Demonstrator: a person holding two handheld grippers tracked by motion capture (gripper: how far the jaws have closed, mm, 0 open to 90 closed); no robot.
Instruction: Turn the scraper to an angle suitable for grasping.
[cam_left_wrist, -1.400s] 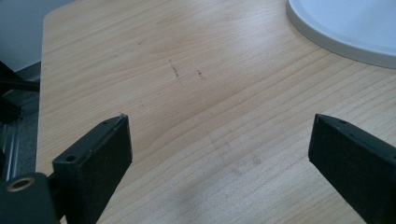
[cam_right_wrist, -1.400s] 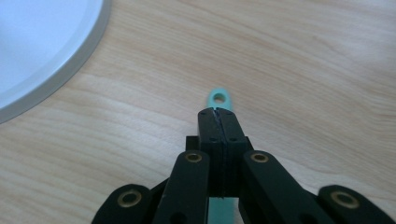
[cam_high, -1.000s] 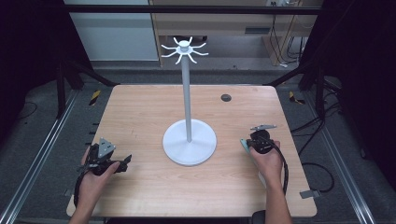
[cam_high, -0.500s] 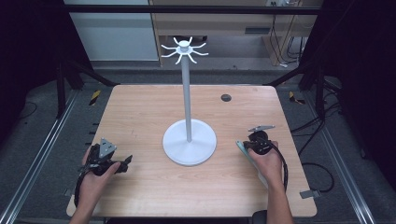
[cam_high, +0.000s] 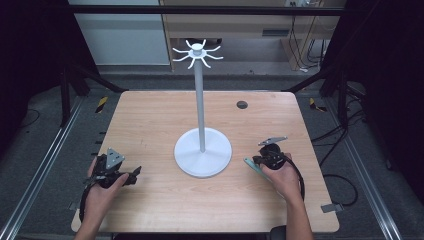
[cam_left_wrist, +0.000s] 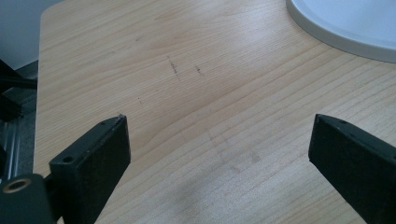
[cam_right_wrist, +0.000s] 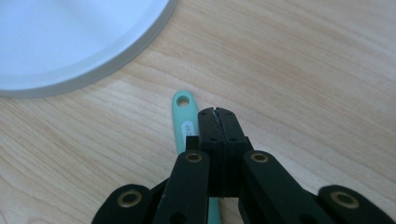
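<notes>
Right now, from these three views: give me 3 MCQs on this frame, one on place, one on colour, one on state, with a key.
1. Where is the stand's base?
A. between the two grippers
B. at the table's far left corner
C. off the table

2. What colour is the handle beside the right gripper?
A. red
B. mint green
C. black

3. How do the left gripper's jaws stand?
A. shut on a handle
B. wide apart over bare table
C. closed on the stand's pole

Key: 1 A, the high view shows the base mid-table with a gripper on either side. 2 B, the right gripper view shows a mint green strip with a hole at its end. 3 B, the left gripper view shows bare wood between the jaws.
</notes>
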